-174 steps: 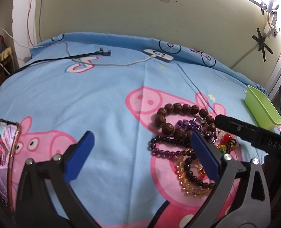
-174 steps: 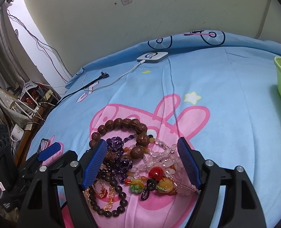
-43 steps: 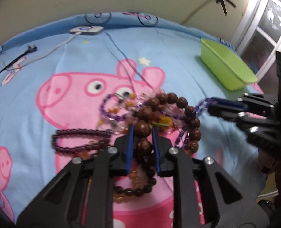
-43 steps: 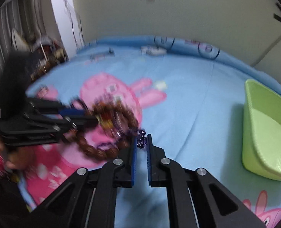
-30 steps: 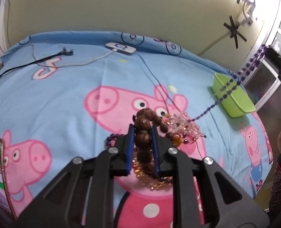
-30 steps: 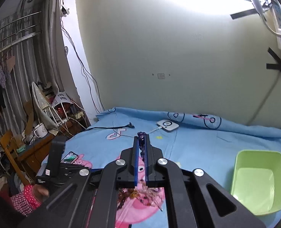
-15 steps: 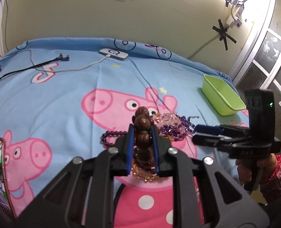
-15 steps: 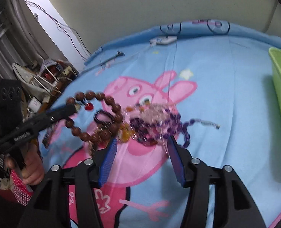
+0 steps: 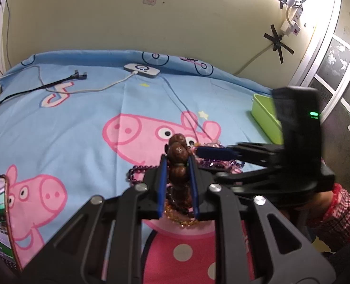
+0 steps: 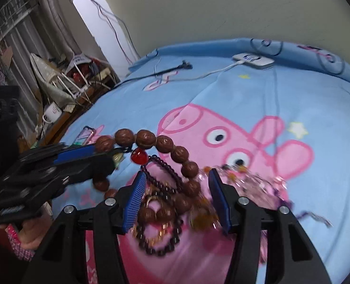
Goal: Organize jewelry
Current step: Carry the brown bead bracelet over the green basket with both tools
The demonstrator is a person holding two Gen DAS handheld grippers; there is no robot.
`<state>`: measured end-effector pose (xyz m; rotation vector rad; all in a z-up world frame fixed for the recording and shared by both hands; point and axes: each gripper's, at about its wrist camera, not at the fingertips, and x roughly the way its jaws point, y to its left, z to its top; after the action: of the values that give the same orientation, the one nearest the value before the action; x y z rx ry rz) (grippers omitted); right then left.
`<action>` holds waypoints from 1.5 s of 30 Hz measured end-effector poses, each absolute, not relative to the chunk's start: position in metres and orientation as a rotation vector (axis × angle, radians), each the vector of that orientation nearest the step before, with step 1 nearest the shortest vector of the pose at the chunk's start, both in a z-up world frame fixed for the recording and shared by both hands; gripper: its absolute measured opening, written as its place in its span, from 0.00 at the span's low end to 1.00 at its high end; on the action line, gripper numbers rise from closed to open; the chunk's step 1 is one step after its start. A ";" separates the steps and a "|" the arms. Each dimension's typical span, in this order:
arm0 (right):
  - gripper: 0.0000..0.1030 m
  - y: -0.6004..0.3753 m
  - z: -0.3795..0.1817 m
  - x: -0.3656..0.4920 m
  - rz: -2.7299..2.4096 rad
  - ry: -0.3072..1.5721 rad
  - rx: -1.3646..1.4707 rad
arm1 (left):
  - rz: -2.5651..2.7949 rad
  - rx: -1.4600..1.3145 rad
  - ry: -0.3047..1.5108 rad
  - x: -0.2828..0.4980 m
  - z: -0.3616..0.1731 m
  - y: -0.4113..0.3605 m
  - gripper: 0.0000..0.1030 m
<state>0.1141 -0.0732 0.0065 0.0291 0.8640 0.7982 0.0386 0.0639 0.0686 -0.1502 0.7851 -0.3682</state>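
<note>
Over the bedsheet (image 9: 80, 108), left tool (image 9: 177, 165) clamps the walnut-bead bracelet (image 9: 178, 152); right tool (image 10: 175, 198) gapes empty

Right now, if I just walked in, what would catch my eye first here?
Probably the big brown bead bracelet, pinched in the left gripper and lifted off a tangle of jewelry. The right gripper hangs open over that pile. Behind, a bright pig-cartoon bedsheet and a green tray at its right edge.
</note>
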 end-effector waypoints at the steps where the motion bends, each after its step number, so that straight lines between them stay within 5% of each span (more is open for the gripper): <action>1: 0.34 -0.069 0.003 0.119 0.807 0.885 0.034 | -0.368 -0.148 0.784 0.038 0.069 0.064 0.16; 4: 0.00 -0.065 -0.003 0.127 0.806 0.925 0.056 | -0.367 -0.138 0.780 0.037 0.071 0.062 0.16; 21: 0.00 -0.161 0.059 0.098 0.746 0.718 0.277 | -0.359 -0.104 0.775 0.056 0.092 0.036 0.16; 22: 0.00 -0.166 0.060 0.098 0.743 0.713 0.282 | -0.368 -0.103 0.788 0.058 0.090 0.031 0.18; 26: 0.00 -0.182 0.067 0.097 0.743 0.697 0.302 | -0.394 -0.106 0.793 0.062 0.085 0.016 0.54; 36: 0.00 -0.218 0.093 0.087 0.809 0.672 0.334 | -0.554 -0.019 0.756 0.089 0.083 -0.057 0.55; 37: 0.00 -0.222 0.097 0.085 0.817 0.664 0.341 | -0.571 -0.009 0.755 0.092 0.083 -0.065 0.50; 40: 0.00 -0.243 0.105 0.079 0.817 0.627 0.369 | -0.622 0.004 0.792 0.109 0.078 -0.090 0.15; 45: 0.00 -0.291 0.110 0.077 0.694 0.578 0.386 | -0.669 -0.018 0.792 0.127 0.089 -0.122 0.14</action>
<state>0.0766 -0.2912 0.1100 0.3862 0.5776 0.6938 0.1268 -0.1224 0.0894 -0.0184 0.7924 -0.6692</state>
